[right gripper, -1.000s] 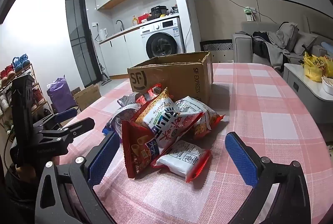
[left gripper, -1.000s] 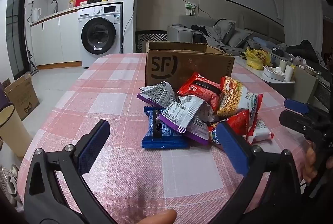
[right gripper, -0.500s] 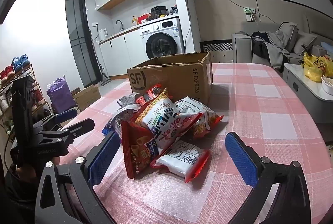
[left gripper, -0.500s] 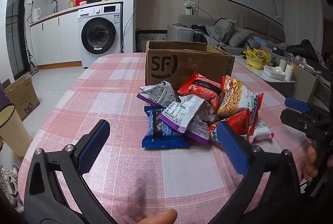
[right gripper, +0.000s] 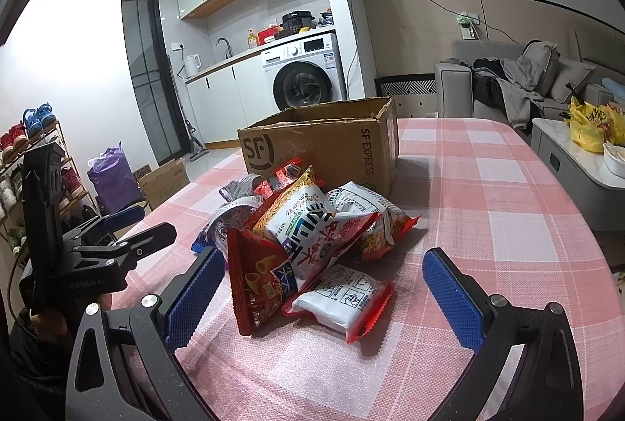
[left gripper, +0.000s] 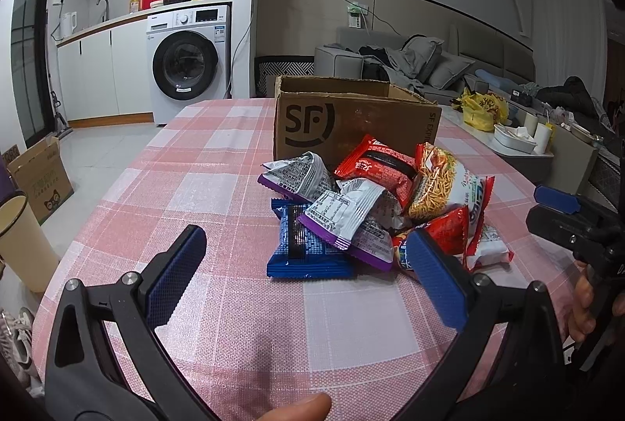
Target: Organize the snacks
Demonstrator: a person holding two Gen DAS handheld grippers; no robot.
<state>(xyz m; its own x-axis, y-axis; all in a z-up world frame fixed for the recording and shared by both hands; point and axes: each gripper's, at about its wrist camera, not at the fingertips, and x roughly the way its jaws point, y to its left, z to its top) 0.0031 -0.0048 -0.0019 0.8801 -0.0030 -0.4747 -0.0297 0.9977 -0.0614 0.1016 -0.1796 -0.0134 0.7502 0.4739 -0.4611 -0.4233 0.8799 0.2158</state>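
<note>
A heap of snack packets (left gripper: 375,210) lies near the middle of a counter (left gripper: 187,194) covered in pink-and-white check, pressed up against the front wall of an open cardboard box (left gripper: 347,120) printed "SF". The left tool (left gripper: 308,264) hangs low over the near side of the counter with its blue pads spread wide and nothing between them; a blue packet (left gripper: 308,249) at the near left edge of the heap lies just ahead of the gap, partly under a purple-trimmed white packet (left gripper: 343,217). The right tool (right gripper: 324,288) approaches from the other flank, its fingers likewise spread and empty, with a red packet (right gripper: 254,284) leaning upright and a white packet (right gripper: 343,300) lying flat just ahead of them. Each tool shows in the other's view, held off to the side of the heap and apart from it. Bare checked cloth runs wide to the left of the heap up to the counter's curved edge, and a broad clear strip lies to the right of the box. A fingertip (left gripper: 297,407) shows at the bottom of the left view. Beyond the counter edge stand a washing machine (left gripper: 187,65), a sofa (left gripper: 422,61) piled with clothes and a smaller carton (left gripper: 39,178) on the floor.
</note>
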